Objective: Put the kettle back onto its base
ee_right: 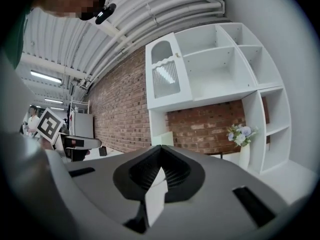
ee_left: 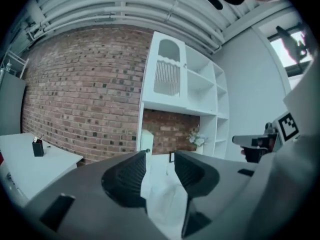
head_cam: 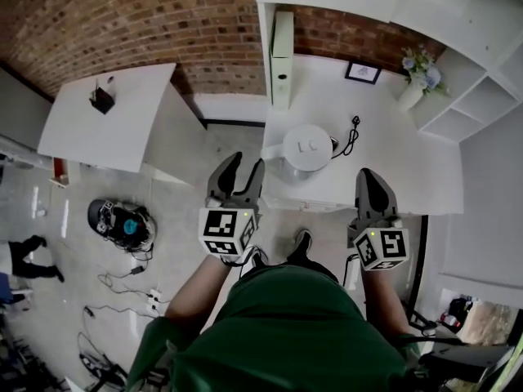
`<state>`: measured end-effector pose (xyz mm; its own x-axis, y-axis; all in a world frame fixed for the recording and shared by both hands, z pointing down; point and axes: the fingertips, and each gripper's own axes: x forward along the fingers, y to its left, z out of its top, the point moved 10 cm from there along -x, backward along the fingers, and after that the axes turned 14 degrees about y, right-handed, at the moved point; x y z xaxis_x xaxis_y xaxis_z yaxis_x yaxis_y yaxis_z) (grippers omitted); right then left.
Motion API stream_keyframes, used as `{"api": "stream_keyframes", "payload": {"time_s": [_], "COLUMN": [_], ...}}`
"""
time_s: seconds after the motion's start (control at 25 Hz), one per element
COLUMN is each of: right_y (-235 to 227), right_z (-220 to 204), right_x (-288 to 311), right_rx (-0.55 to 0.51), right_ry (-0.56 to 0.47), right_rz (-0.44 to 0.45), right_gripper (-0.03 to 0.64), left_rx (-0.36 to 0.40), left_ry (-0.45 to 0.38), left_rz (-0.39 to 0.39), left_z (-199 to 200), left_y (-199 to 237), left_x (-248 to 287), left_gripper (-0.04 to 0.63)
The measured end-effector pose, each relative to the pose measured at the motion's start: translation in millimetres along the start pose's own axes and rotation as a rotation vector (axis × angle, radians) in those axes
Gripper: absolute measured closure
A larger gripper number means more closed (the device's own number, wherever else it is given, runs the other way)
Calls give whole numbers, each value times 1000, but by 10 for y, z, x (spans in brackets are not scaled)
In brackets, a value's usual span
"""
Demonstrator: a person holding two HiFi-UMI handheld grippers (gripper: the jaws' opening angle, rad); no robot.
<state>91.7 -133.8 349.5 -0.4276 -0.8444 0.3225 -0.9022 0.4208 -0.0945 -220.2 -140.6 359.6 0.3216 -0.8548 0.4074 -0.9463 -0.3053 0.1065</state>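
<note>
Contact with the kettle (head_cam: 306, 148) is made by neither gripper. It is seen upright on the white desk (head_cam: 409, 178), its handle turned to 9 o'clock, with a black cord (head_cam: 351, 135) lying at its 2 o'clock. No separate base is made out; it may be hidden under the kettle. The left gripper (head_cam: 248, 160) is held at the kettle's 7 o'clock, jaws partly apart with nothing between them. The right gripper (head_cam: 365, 172), at 4 o'clock, is closed tip to tip and empty. The step is judged to be either approach or finish. If the base lies elsewhere, the handle must next be reached with the parted jaws.
</note>
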Motion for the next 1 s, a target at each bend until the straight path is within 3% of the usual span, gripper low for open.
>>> {"api": "stream_keyframes", "payload": {"time_s": [0.2,0.44,0.72,1.0], "right_y": [40,77,237,190], "right_z": [240,526,715,801], "right_x": [-43,-46,-16,52], "right_rx": [-11,-51,-89,-110], "right_ry": [-77,-133,-173,-166], "right_rz": [32,10,11,8], "right_gripper": [604,604,604,604], "left_rx": [-13,-23,-78,-78], "left_ry": [-132,-217,-257,-240], "left_rz": [2,59,85,77], "left_z": [359,629,656,676], "left_y": [304,593,809,770], "left_x": [-358,-676,-868,-727], "left_gripper": [502,509,509,509]}}
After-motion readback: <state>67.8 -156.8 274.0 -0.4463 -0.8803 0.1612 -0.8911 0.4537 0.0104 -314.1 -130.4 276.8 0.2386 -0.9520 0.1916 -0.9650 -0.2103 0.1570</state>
